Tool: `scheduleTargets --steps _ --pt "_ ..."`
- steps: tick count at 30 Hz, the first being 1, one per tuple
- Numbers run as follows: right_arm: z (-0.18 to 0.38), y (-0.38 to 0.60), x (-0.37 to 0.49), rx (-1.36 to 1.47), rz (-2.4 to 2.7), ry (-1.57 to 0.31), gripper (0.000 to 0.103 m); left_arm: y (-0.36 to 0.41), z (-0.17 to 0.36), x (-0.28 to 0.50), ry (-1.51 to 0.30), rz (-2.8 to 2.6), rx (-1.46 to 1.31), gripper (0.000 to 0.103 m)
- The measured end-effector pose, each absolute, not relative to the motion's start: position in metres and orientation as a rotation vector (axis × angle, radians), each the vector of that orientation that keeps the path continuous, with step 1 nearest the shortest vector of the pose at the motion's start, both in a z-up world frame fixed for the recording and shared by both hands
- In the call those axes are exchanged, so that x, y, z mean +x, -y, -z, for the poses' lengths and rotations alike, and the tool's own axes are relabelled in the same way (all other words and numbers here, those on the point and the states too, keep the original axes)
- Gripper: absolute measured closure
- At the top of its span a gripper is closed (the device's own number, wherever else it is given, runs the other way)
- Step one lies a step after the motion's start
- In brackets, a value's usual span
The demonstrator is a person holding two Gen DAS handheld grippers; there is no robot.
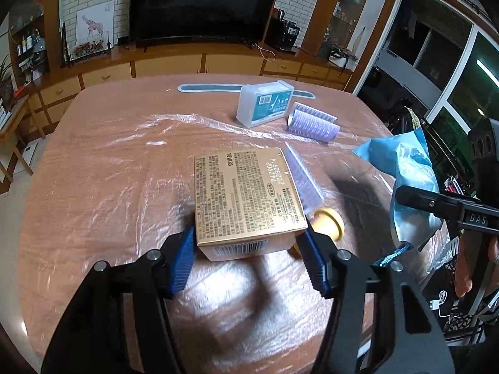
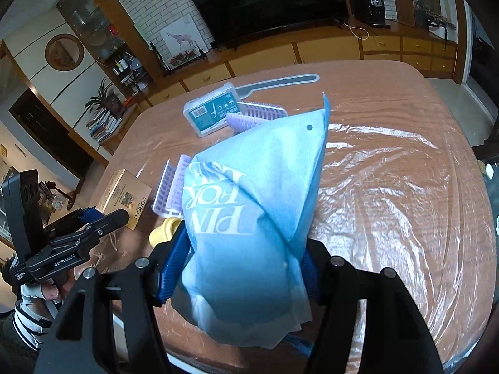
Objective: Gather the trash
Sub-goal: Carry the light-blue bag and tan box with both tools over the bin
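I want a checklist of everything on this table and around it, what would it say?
Surface: table under clear plastic sheet.
Job's things: gold box; blue bag.
Clutter: purple hair rollers, teal-labelled plastic case, yellow cap, nail file.
Grippers: left gripper shut on gold box; right gripper shut on blue bag.
Cables: cord on cabinet.
Surroundings: television, cabinets, window.

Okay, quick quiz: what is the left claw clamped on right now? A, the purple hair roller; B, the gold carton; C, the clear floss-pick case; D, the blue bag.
B: the left claw has its blue pads pressed on both sides of the gold carton, while the right claw holds the blue bag.
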State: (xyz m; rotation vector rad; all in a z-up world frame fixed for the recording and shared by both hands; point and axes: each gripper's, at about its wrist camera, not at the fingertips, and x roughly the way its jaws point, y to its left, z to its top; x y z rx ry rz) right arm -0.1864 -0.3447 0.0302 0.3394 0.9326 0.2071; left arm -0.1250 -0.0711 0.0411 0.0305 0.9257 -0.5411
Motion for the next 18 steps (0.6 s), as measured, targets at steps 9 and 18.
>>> scheduleTargets --steps 9,18 --pt "-0.039 0.336 -0.209 0.337 -0.221 -0.922 0.041 0.060 -0.048 -0.149 -0.912 0.575 0.023 0.042" --pt "-0.047 0.325 -0.243 0.348 -0.257 -0.908 0.041 0.055 -0.058 -0.180 -0.887 0.629 0.044 0.042"
